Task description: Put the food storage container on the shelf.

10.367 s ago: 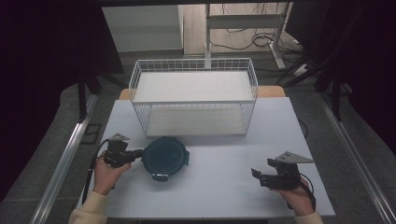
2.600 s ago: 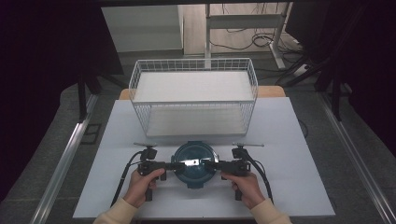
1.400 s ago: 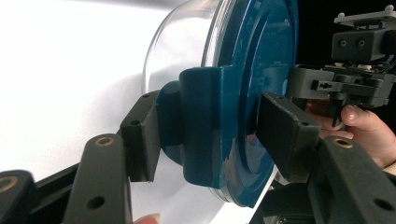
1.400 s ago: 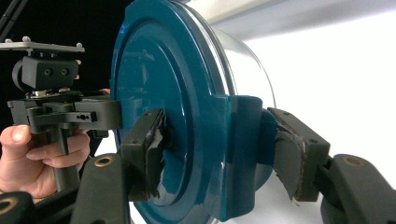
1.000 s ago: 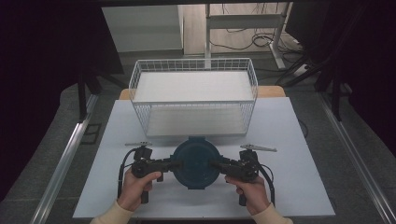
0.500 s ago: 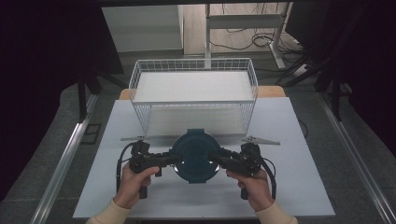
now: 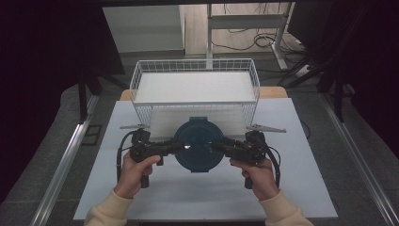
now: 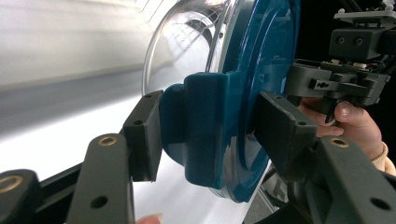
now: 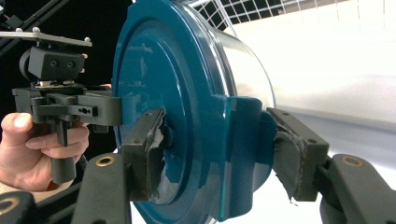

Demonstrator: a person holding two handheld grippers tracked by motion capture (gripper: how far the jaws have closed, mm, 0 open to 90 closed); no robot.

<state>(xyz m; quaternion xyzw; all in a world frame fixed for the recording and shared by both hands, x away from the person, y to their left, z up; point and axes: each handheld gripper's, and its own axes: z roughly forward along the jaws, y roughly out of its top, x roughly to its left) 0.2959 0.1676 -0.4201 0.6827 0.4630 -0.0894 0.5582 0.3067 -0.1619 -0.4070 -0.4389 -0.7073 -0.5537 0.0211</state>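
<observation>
Both tools clamp the round blue container (image 7: 197, 145) from opposite sides: the left tool (image 8: 205, 126) grips one latch tab on its rim, the right tool (image 9: 217, 140) the tab across from it (lid face toward the person). The container is held above the tabletop (image 7: 155, 197), just before the white wire basket (image 7: 195, 87).

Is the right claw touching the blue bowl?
Touching. In the right gripper view, both pads press a clip on the blue bowl.

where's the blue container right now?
In the high view the blue container sits at table centre, clamped between the left hand-held gripper and right hand-held gripper, just in front of the white wire basket.
</observation>
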